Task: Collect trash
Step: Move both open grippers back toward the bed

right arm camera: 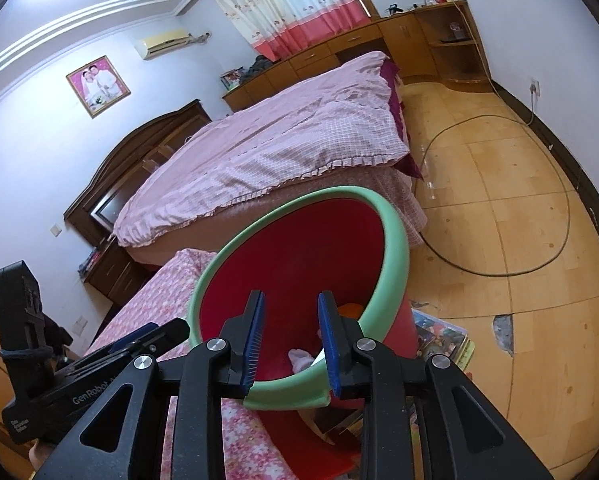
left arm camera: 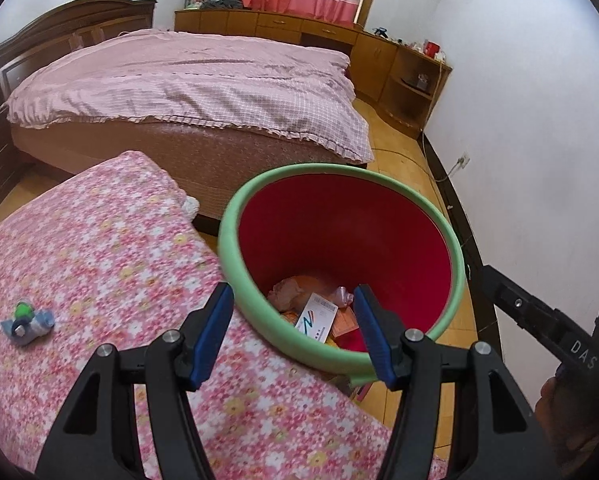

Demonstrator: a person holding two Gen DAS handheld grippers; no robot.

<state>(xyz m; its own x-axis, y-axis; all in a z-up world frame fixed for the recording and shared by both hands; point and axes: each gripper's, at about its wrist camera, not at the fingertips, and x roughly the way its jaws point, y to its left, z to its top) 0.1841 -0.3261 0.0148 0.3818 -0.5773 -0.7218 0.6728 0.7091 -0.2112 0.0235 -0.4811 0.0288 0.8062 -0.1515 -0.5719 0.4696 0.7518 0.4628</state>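
A: Lying on the floral surface (left arm camera: 111, 248), left of centre: crumpled blue-and-green trash (left arm camera: 26, 321), well apart from both grippers.

B: Standing just beside the surface's edge: red bin (left arm camera: 339, 236) with green rim, holding a white box (left arm camera: 316, 316) and pinkish wrappers.

A: Left gripper (left arm camera: 293, 334) — spread wide, nothing pinched, poised over the bin's near rim.

B: Right gripper (right arm camera: 291, 344) — likewise spread and holding nothing, pointed into the bin; near rim between its blue pads.

A: Behind: bed (left arm camera: 187, 80) under pink checked cover, wooden cabinets (left arm camera: 283, 26), tiled floor (right arm camera: 499, 208).
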